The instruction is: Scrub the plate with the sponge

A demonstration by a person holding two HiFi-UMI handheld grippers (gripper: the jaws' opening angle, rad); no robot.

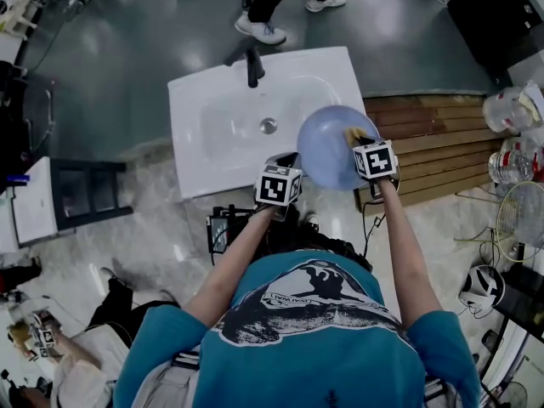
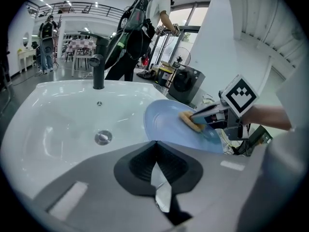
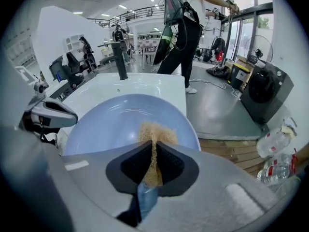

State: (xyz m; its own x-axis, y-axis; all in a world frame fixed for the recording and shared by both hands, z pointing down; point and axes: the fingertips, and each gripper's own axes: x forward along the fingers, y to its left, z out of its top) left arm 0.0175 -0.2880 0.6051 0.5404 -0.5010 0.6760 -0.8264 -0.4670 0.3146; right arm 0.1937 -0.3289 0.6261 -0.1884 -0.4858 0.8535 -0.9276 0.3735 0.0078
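Observation:
A pale blue plate point(image 1: 327, 147) is held tilted over the right edge of the white sink point(image 1: 212, 117). My left gripper point(image 1: 293, 164) is shut on the plate's near-left rim; in the left gripper view the plate point(image 2: 169, 124) runs into the closed jaws of the left gripper point(image 2: 155, 145). My right gripper point(image 1: 359, 140) is shut on a tan sponge point(image 1: 352, 133), which presses on the plate's face near its right side. In the right gripper view the sponge point(image 3: 155, 132) sticks out of the right gripper point(image 3: 153, 146) against the plate point(image 3: 106, 122).
A black faucet point(image 1: 253, 66) stands at the sink's far edge, the drain point(image 1: 269, 126) in the basin's middle. Wooden planks point(image 1: 442, 138) lie to the right, with plastic bottles point(image 1: 510, 109) and a fan point(image 1: 520, 219). A person point(image 1: 272, 7) stands beyond the sink. A dark shelf point(image 1: 85, 195) is at the left.

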